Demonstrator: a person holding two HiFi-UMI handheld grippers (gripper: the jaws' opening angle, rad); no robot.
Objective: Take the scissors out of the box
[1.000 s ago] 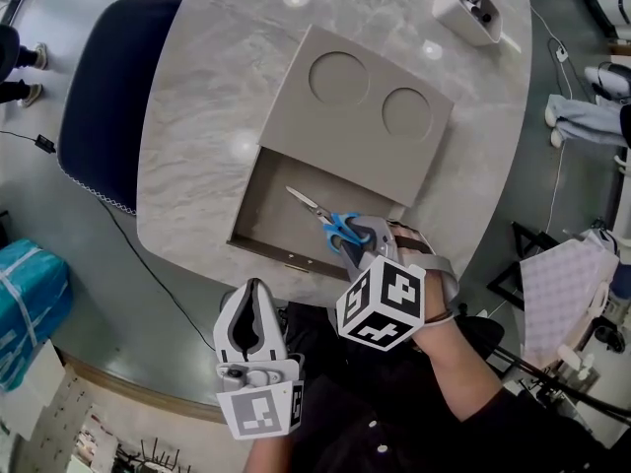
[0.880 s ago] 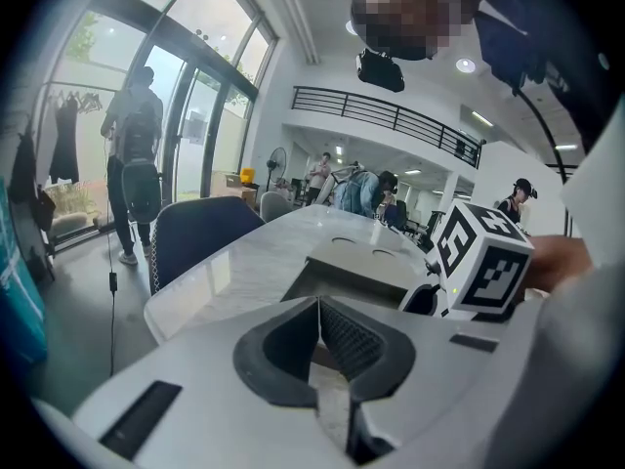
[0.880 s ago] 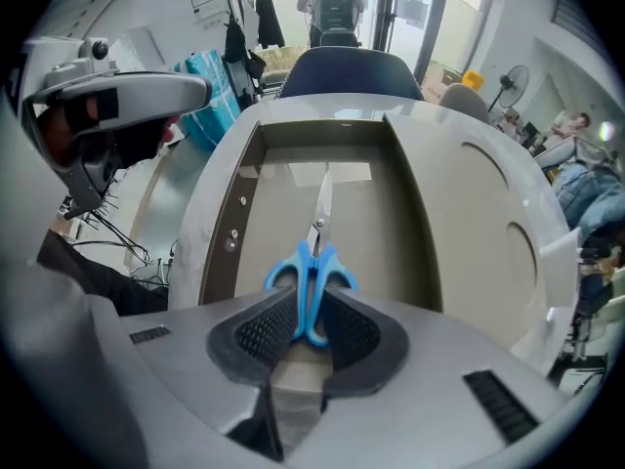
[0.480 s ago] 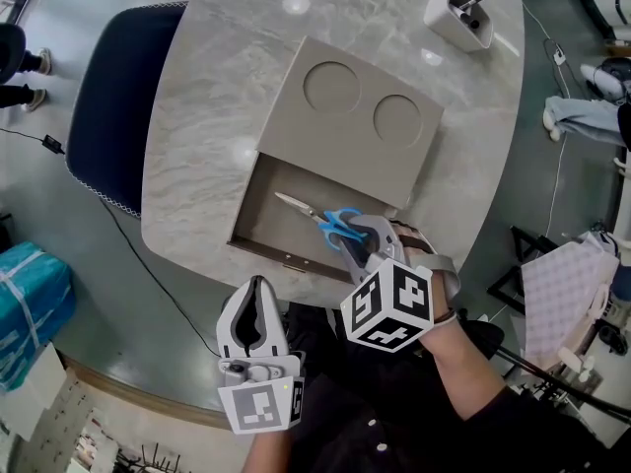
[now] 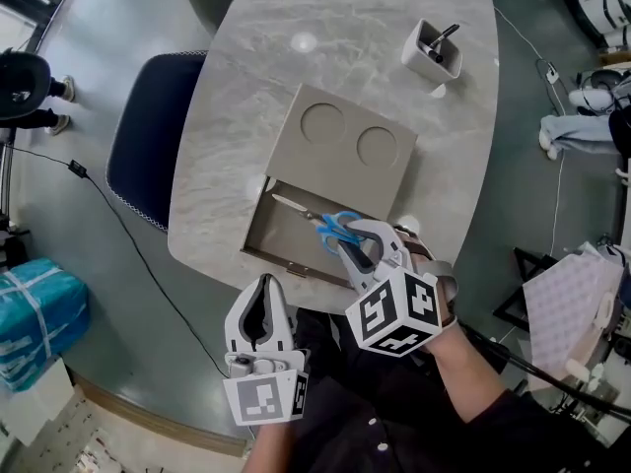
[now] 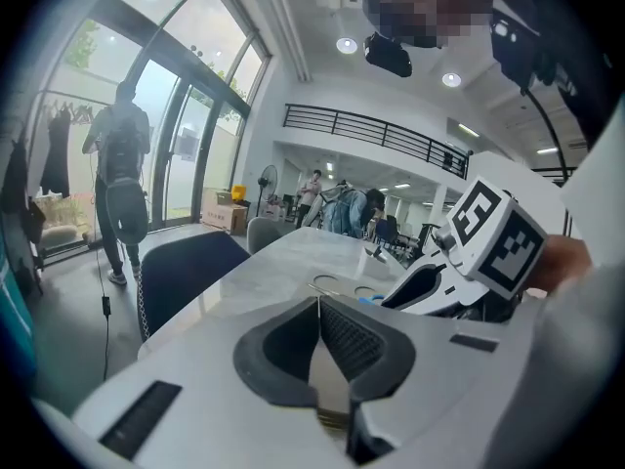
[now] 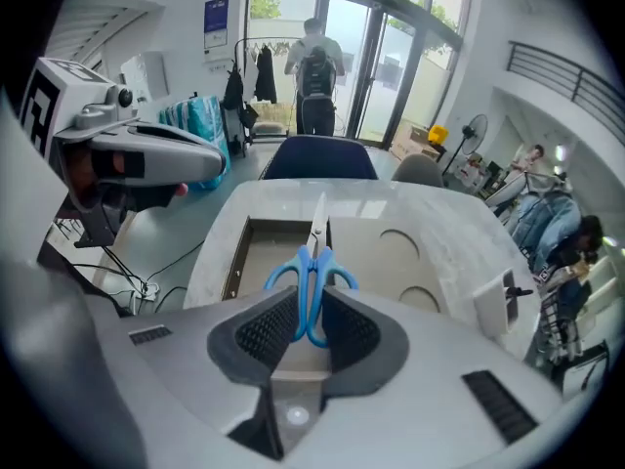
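The right gripper [image 5: 360,242] holds the scissors [image 5: 330,227] by the blue handles. Its jaws have just been closing, and the handles sit tight between the two dark pads [image 7: 264,332]. The shiny blades point away from the gripper, out over the open part of the box [image 5: 281,239]. I cannot tell if the tip touches the box floor. The box is grey-brown and lies on the grey table [image 5: 246,116], near the edge by the person. Its lid has two round dents on top. The left gripper [image 5: 262,286] is closed, with nothing in it. It hangs off the table edge, beside the right gripper. A small white cup [image 5: 431,49] stands at the far side of the table. A dark blue chair [image 5: 148,136] stands just beside the table.
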